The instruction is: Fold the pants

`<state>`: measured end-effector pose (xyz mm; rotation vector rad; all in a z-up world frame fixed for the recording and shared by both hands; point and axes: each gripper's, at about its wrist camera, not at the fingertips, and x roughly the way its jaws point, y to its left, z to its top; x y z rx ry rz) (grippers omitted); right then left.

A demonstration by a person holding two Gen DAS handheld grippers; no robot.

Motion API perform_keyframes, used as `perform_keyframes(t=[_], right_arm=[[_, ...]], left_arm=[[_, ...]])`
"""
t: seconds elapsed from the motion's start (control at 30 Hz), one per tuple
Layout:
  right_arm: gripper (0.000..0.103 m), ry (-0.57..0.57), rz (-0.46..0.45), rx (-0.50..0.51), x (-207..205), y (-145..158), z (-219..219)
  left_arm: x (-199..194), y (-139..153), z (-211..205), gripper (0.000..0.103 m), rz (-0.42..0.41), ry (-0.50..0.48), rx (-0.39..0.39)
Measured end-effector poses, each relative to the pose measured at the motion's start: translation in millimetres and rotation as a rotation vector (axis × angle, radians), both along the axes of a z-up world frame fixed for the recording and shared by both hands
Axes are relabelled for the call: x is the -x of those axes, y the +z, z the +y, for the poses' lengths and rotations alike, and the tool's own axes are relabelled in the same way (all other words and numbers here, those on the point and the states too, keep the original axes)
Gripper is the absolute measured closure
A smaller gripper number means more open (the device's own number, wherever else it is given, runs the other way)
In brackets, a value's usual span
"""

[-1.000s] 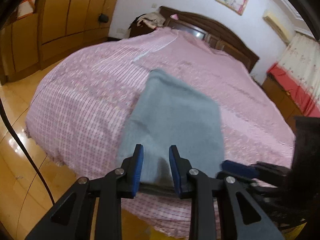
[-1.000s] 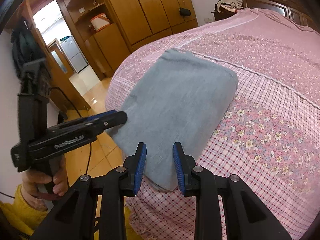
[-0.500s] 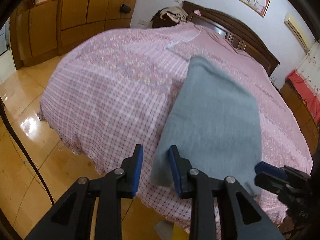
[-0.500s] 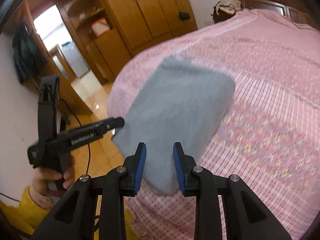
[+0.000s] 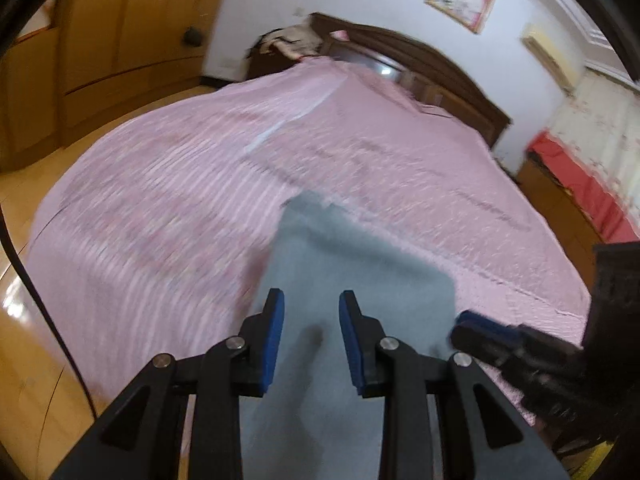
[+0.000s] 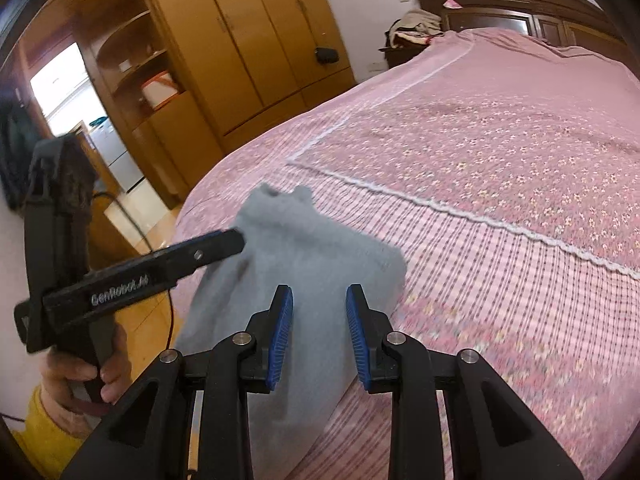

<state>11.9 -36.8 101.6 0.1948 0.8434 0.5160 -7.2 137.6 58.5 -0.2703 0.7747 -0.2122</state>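
Note:
Grey folded pants (image 5: 352,264) lie on the pink bedspread (image 5: 180,200) near the bed's foot edge; the right wrist view shows the pants (image 6: 316,248) too, their far end a little rumpled. My left gripper (image 5: 311,300) hovers over their near end, open a small way, with cloth showing through the gap and no pinch. My right gripper (image 6: 320,292) stands the same way beside it. Each gripper shows in the other's view: the right gripper (image 5: 468,322) by the pants' right edge, the left gripper (image 6: 228,240) by their left edge, held by a hand (image 6: 80,376).
The bedspread (image 6: 500,160) stretches far ahead to a dark wooden headboard (image 5: 420,64). Wooden wardrobes (image 6: 248,40) line the left wall across a strip of polished floor (image 5: 24,360). A black cable (image 5: 40,304) hangs at the left. A red-covered bench (image 5: 580,184) stands at the right.
Both grippers have moved forward, so the pants now reach under their fingers. The left view swung left, then back onto the pants. Neither jaw gap has changed.

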Motion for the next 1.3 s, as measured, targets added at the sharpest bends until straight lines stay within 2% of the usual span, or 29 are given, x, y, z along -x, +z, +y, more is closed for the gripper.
perform_keyframes(t=[0.13,0.27,0.33,0.43,0.67,0.73,0.8,0.93,1.03,1.17,1.3], right_arm=[[0.074,-0.034,0.024,0.023,-16,-11,-1],[0.074,-0.05,0.056,0.007,-28,-24,-3],[0.074,-0.051,0.057,0.002,-31,-27,-4],[0.074,-0.055,0.056,0.004,-34,-27,-3],[0.072,-0.075,0.103,-0.07,-35,-17,-15],[0.057,-0.079,0.133,-0.108,-33,-15,-20],[0.049,-0.085,0.159,-0.152,-30,-14,-28],[0.048,-0.065,0.204,-0.166,-18,-13,-33],[0.048,-0.048,0.219,-0.143,-5,-15,-30],[0.048,-0.031,0.236,-0.087,10,-28,-20],[0.046,-0.034,0.252,-0.099,13,-39,-16]], left_arm=[[-40,-4,-6,0.074,-0.002,-0.087,0.041],[-77,-20,-6,0.076,0.053,-0.092,0.035],[-89,-29,-5,0.082,0.085,-0.083,0.025],[-94,-36,-5,0.086,0.097,-0.076,0.017],[-90,-24,9,0.085,0.082,-0.004,0.016],[-84,-19,15,0.081,0.08,0.004,0.013],[-77,-15,20,0.075,0.085,-0.002,0.015],[-53,-6,23,0.057,0.107,-0.05,0.007],[-39,-5,22,0.05,0.128,-0.077,-0.022],[-21,-14,25,0.046,0.172,-0.104,-0.005],[-17,-32,29,0.043,0.22,-0.112,0.023]])
